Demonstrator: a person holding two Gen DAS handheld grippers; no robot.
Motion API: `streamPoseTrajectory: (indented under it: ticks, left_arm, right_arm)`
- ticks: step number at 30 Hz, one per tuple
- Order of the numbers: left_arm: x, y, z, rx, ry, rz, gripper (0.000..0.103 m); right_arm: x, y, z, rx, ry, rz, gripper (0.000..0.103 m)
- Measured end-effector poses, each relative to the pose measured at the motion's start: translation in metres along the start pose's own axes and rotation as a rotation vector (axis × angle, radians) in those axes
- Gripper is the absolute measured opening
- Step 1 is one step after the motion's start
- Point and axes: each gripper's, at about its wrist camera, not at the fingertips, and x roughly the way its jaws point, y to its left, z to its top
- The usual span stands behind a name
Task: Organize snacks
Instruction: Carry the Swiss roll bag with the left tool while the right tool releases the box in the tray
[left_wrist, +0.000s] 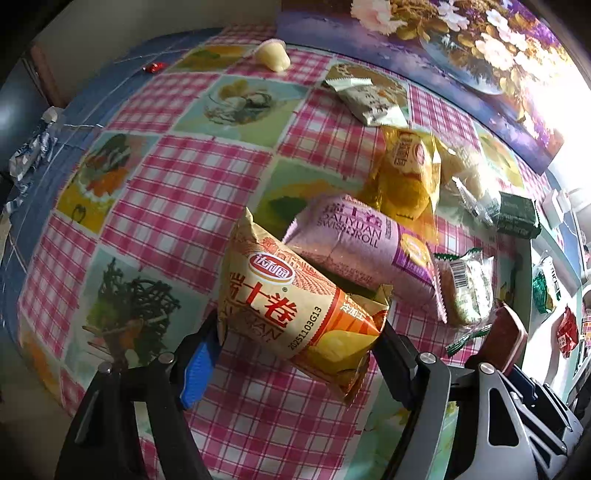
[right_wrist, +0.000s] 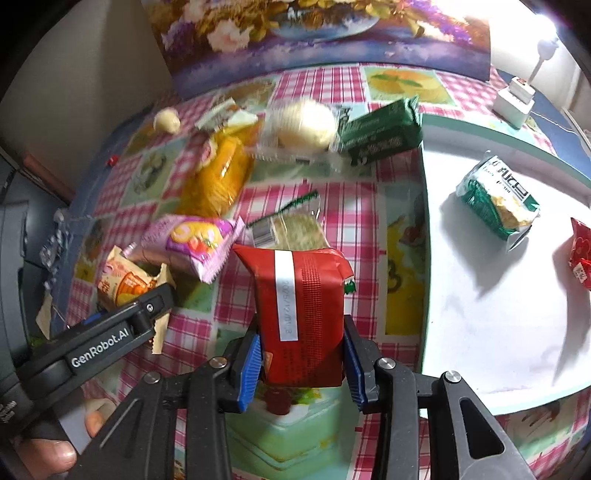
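Note:
My left gripper (left_wrist: 295, 343) is shut on an orange-and-cream Swiss roll packet (left_wrist: 295, 306), held above the checked tablecloth; it also shows in the right wrist view (right_wrist: 125, 284). My right gripper (right_wrist: 301, 354) is shut on a dark red snack packet (right_wrist: 301, 314), held upright just left of the white tray (right_wrist: 424, 229). The red packet's edge shows in the left wrist view (left_wrist: 506, 339). A green-and-white packet (right_wrist: 495, 206) and a red packet (right_wrist: 581, 262) lie in the tray.
Loose snacks lie on the cloth: a pink Swiss roll packet (left_wrist: 362, 243), a yellow cake packet (left_wrist: 402, 173), a clear biscuit packet (left_wrist: 465, 288), a dark green packet (right_wrist: 380, 133), a grey-green packet (left_wrist: 369, 99), a pale jelly cup (left_wrist: 273, 55). A flower picture (right_wrist: 295, 33) stands behind.

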Motion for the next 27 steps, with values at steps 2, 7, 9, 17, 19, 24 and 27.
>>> streamPoseTrajectory:
  ticks: [2, 7, 9, 17, 19, 24, 27]
  left_arm:
    - [-0.01, 0.0, -0.001, 0.001, -0.023, 0.004, 0.078]
    - [-0.036, -0.003, -0.001, 0.023, -0.081, 0.018, 0.078]
    - [-0.042, -0.002, -0.001, 0.031, -0.101, 0.016, 0.078]
    - [-0.052, -0.024, -0.002, 0.083, -0.151, 0.004, 0.078]
    - [-0.051, -0.033, -0.001, 0.105, -0.152, 0.007, 0.078]
    - [-0.057, -0.067, 0.0, 0.185, -0.16, -0.035, 0.078]
    - [-0.062, -0.093, -0.001, 0.237, -0.156, -0.066, 0.078]
  right_arm:
    - [-0.005, -0.002, 0.001, 0.013, -0.016, 0.013, 0.042]
    - [-0.019, -0.009, 0.005, 0.035, -0.055, 0.022, 0.042]
    - [-0.023, -0.011, 0.005, 0.046, -0.067, 0.023, 0.042]
    - [-0.034, -0.024, 0.011, 0.1, -0.123, -0.05, 0.042]
    - [-0.036, -0.031, 0.012, 0.121, -0.134, -0.067, 0.042]
    - [-0.041, -0.052, 0.014, 0.186, -0.161, -0.107, 0.042]
    - [-0.046, -0.071, 0.015, 0.239, -0.178, -0.137, 0.042]
